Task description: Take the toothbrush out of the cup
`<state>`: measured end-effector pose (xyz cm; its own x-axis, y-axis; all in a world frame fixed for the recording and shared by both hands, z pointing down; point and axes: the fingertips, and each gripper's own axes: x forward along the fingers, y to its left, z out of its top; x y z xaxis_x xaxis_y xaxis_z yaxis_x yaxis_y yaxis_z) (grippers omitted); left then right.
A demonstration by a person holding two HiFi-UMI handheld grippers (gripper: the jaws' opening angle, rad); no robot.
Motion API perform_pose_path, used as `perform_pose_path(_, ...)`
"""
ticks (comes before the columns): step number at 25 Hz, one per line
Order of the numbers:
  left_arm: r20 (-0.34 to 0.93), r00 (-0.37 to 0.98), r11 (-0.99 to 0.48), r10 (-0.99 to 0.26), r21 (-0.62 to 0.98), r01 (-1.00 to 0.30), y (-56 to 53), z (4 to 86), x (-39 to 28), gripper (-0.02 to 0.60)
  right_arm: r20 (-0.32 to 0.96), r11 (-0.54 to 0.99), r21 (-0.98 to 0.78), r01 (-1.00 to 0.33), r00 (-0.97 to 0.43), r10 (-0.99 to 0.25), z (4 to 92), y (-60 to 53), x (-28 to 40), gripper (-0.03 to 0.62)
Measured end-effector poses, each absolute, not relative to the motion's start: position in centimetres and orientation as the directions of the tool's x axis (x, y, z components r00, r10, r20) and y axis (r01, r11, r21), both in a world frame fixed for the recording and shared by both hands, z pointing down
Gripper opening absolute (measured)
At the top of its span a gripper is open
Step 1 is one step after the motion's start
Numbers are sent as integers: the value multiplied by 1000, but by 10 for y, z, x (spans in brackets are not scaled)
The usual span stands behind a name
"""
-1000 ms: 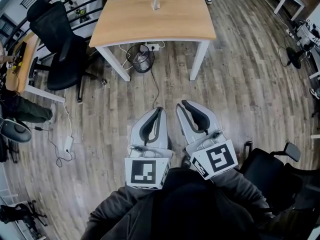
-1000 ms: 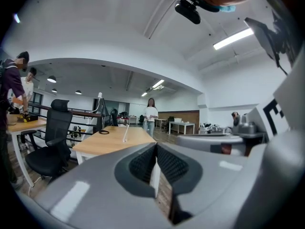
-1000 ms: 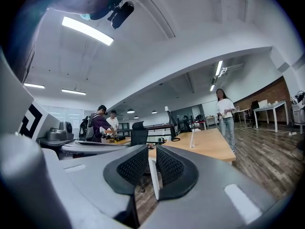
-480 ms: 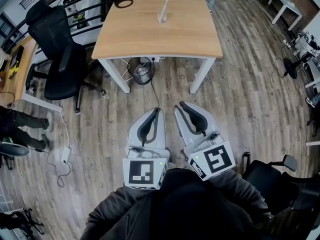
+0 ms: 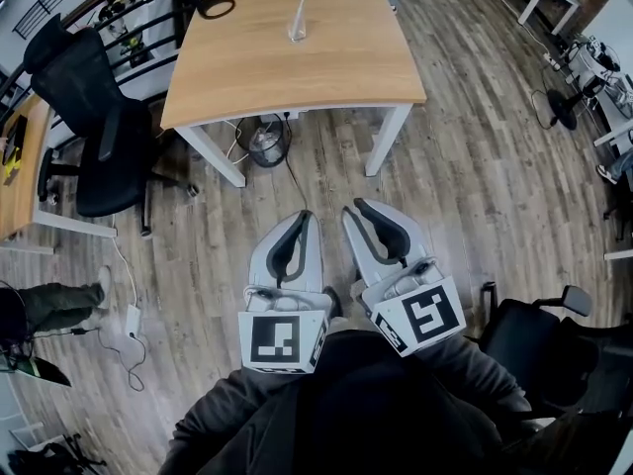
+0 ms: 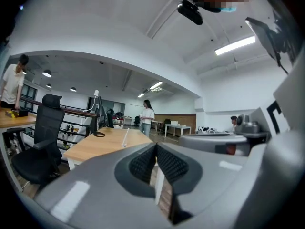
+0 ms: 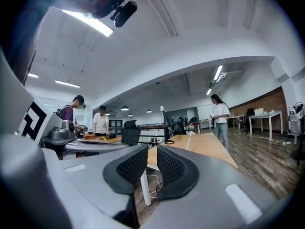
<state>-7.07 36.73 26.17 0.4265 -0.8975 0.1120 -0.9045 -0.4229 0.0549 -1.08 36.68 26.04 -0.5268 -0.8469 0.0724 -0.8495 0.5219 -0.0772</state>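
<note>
A clear cup stands near the far middle of the wooden table, with a white toothbrush upright in it. Both grippers hang over the wooden floor, well short of the table and pointing toward it. My left gripper is shut, its pads meeting at the tips, with nothing held. My right gripper has a narrow gap between its pads; its jaws have just been opening slightly and nothing is between them. The toothbrush is small and far off in the left gripper view, and the toothbrush is equally distant in the right gripper view.
A black office chair stands left of the table, and another chair is at my right. A wire bin and cables lie under the table. A black ring-shaped item rests on the table's far left. A person stands beyond the table.
The table and cup have shifted left and sit a little nearer in the head view. Both grippers have moved over the floor toward the table, side by side as before.
</note>
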Motion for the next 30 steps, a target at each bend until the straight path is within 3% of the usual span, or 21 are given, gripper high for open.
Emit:
perform_pose_path(10, 117, 428, -426, -896, 42, -904, 331, 261, -60, 8, 73, 515, -75, -854, -520, -851, 263, 336, 1, 64)
perform_pose_path(30, 222, 438, -452, -871, -17, -892, 199, 277, 33, 8, 75, 503, -180, -846, -521, -850, 280, 199, 84, 64)
